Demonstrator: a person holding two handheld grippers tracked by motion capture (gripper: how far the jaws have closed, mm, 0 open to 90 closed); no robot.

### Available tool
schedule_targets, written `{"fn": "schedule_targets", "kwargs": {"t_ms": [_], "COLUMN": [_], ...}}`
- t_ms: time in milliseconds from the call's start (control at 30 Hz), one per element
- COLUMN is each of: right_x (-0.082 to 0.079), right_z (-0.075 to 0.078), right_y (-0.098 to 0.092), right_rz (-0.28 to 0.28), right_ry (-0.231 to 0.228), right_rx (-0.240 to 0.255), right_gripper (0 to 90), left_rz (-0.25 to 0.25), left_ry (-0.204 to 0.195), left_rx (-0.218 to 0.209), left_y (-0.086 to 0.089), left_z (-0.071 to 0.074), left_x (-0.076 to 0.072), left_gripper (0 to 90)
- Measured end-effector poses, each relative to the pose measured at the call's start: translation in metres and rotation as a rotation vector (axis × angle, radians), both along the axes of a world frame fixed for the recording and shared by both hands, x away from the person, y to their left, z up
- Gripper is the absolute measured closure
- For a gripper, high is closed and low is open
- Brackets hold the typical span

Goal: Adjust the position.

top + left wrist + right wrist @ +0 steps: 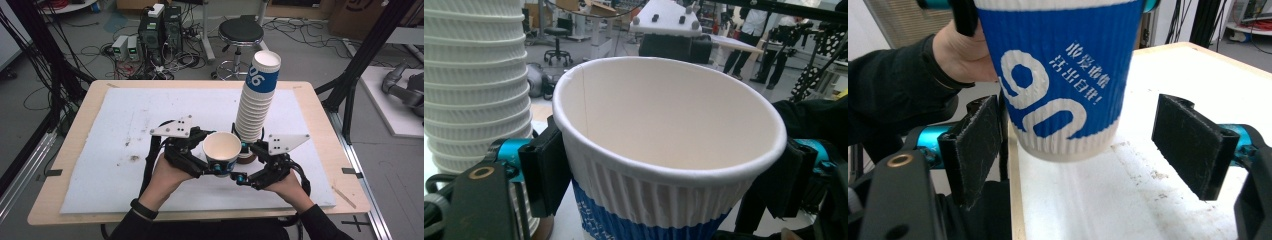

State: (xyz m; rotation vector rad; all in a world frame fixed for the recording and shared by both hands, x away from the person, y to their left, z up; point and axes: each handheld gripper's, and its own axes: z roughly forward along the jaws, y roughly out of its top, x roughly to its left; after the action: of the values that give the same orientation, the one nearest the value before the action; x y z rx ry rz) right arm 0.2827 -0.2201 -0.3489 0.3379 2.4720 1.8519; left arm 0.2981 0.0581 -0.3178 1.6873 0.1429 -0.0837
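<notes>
The left gripper [212,159] pinches a paper cup [221,148] just under its rim, holding it up over the white mat [115,130]. The cup's blue band shows a white "90" and Chinese characters, too small to read. The right gripper [249,165] is spread wide around the cup's base, not touching. Just behind stands a tall cup stack [257,97].
</notes>
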Motion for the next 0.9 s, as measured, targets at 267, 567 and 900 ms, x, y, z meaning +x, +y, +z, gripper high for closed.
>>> {"fn": "schedule_targets", "kwargs": {"t_ms": [267,567,900], "right_x": [0.003,0.006,0.008], "right_z": [0.004,0.008,0.011], "right_y": [-0.019,-0.038,-0.065], "right_rz": [-0.039,-0.106,-0.183], "right_ry": [-0.015,-0.036,-0.050], "right_rx": [0.024,0.037,0.062], "right_gripper": [20.2,20.2,20.2], "left_rz": [0.021,0.062,0.088], "left_ry": [-0.006,-0.014,-0.018], "left_rx": [0.014,0.041,0.057], "left_y": [0.008,0.020,0.029], "left_z": [-0.001,-0.003,-0.005], "left_x": [0.002,0.006,0.011], "left_gripper": [21.3,21.2,21.2]}}
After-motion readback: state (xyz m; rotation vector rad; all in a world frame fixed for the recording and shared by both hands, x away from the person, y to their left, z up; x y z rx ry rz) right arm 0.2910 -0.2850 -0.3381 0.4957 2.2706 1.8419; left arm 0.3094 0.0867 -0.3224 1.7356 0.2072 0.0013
